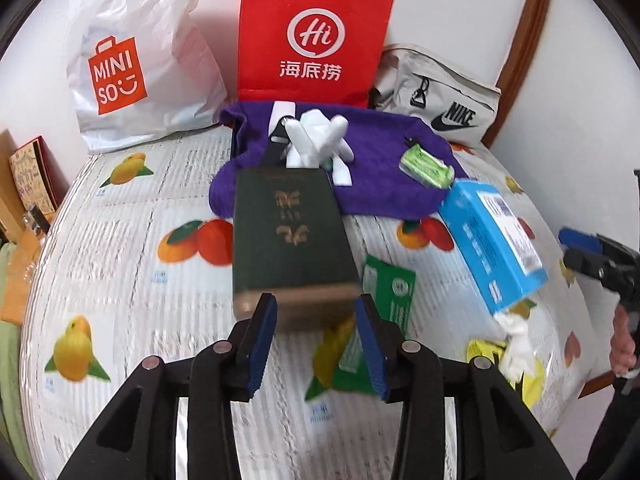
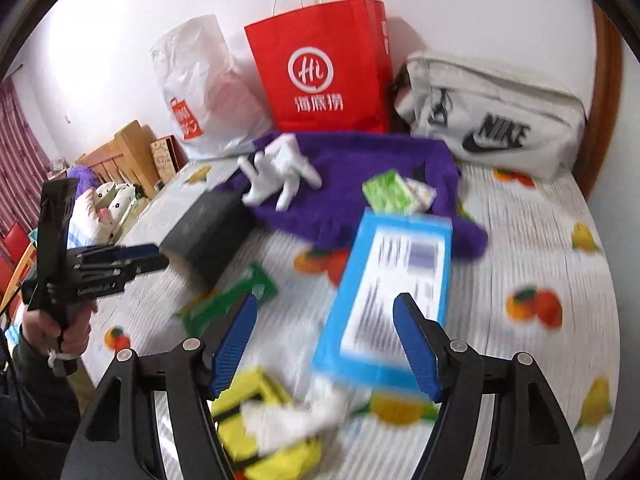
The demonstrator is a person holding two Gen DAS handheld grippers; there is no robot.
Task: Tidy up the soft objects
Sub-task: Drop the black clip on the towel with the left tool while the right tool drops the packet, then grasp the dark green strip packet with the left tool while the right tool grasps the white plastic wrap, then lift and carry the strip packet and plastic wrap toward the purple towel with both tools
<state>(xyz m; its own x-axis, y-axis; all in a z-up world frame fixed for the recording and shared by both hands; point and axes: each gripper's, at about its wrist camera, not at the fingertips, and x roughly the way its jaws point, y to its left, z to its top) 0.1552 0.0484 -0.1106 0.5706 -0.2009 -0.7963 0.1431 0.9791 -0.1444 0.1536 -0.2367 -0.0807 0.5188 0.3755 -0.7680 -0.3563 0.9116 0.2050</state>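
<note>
Blue-padded left gripper (image 1: 316, 336) at lower centre of the left wrist view, jaws moderately apart, gripping nothing; near end of the dark green box (image 1: 286, 236) lying between and just beyond the pads, no visible press on it. Just right of the right pad, a green packet (image 1: 390, 288) flat on the fruit-print tablecloth (image 1: 132, 280).

Right gripper (image 2: 326, 344) at lower centre of its own view, jaws set wide, holding nothing; blue box (image 2: 384, 292) lying tilted between the pads with a gap on each side, white tissue (image 2: 304, 416) spilling from its near end over a yellow packet (image 2: 264, 420).

Further up, at frame centre: purple towel (image 1: 380, 168) spread out, white gloves (image 1: 316, 144) heaped on it, a small green tissue pack (image 1: 426, 166) toward its right edge. Behind, against the wall: white plastic bag (image 1: 132, 60) upper left, red paper bag (image 1: 312, 36) upper centre, pale pouch (image 1: 444, 92) upper right.

Judging by the layout: sorting barely begun, soft things loose, both grippers between grasps. Next move likely calling for a choice of one soft item, gloves or towel, a reach up-frame past the boxes, then a pinch deep enough to gather limp fabric without dragging the tissue pack along.
</note>
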